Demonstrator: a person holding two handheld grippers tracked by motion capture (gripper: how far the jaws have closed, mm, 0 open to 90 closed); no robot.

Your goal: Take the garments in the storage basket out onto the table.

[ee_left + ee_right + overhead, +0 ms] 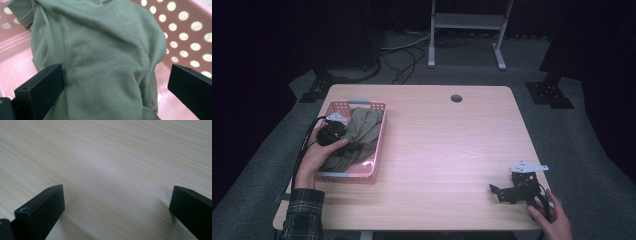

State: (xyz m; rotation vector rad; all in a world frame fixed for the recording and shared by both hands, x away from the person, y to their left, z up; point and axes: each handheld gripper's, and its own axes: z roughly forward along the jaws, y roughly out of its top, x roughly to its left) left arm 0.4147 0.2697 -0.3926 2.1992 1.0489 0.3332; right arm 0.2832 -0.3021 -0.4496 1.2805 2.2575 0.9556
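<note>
Dark floor surrounded your pale wooden table [447,150]. At its left edge sat a pink perforated basket [379,135] holding an olive-green knit garment [364,131]. Your left gripper [343,141] reached into that basket, jaws spread wide on either side of the cloth. Your right gripper [498,192] rested on bare wood near the right front corner, jaws spread, holding nothing.

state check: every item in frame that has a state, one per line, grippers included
left gripper: open, fingers straddling the garment, not closed on it
right gripper: open, holding nothing, low over bare table
olive-green garment: crumpled, lying inside the basket
pink perforated basket: upright at the table's left side, holding the garment
wooden table: bare apart from the basket
</note>
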